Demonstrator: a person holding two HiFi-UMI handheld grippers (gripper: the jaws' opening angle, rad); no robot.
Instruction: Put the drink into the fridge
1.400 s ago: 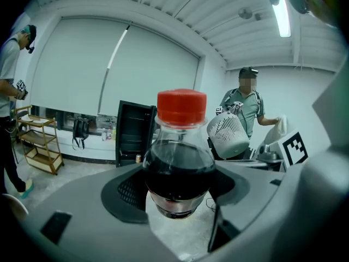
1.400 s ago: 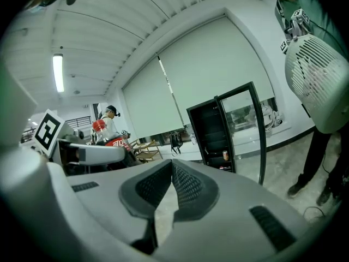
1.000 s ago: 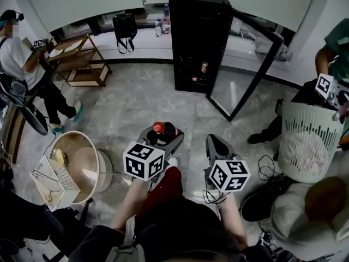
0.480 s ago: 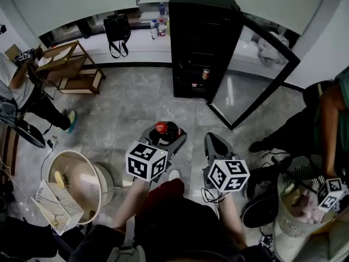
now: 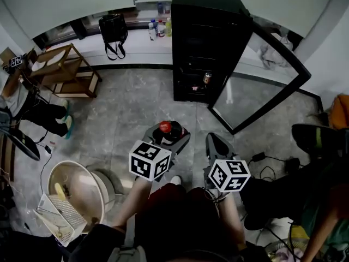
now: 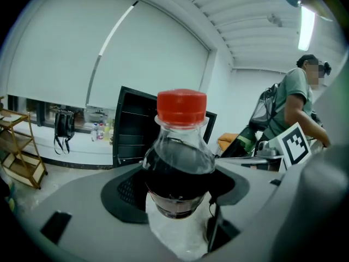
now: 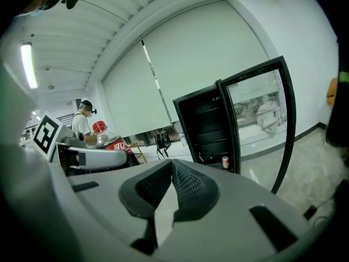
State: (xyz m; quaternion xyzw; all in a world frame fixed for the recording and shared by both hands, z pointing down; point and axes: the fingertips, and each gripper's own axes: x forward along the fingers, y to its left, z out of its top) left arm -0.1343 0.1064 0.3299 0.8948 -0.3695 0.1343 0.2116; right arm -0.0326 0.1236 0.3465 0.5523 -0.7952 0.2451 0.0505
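Observation:
My left gripper (image 5: 168,135) is shut on a dark cola bottle (image 6: 178,162) with a red cap (image 5: 165,126), held upright between its jaws. In the right gripper view the bottle (image 7: 106,140) shows at the left. My right gripper (image 5: 216,146) is beside it, jaws shut together with nothing between them (image 7: 170,192). Ahead stands the black fridge (image 5: 206,42) with its glass door (image 5: 262,81) swung open to the right. A drink can (image 5: 207,78) stands on a lower shelf inside.
A wooden rack (image 5: 62,70) and a black bag (image 5: 113,29) stand at the far left by the window ledge. A round bin (image 5: 76,187) with a wire basket sits on the floor at my left. People stand at the left and right edges. Cables lie at the right.
The view has shifted: the fridge sits closer and more centred, the white basket at the right has left the view, and the person at the left has moved off. Both grippers hold as before.

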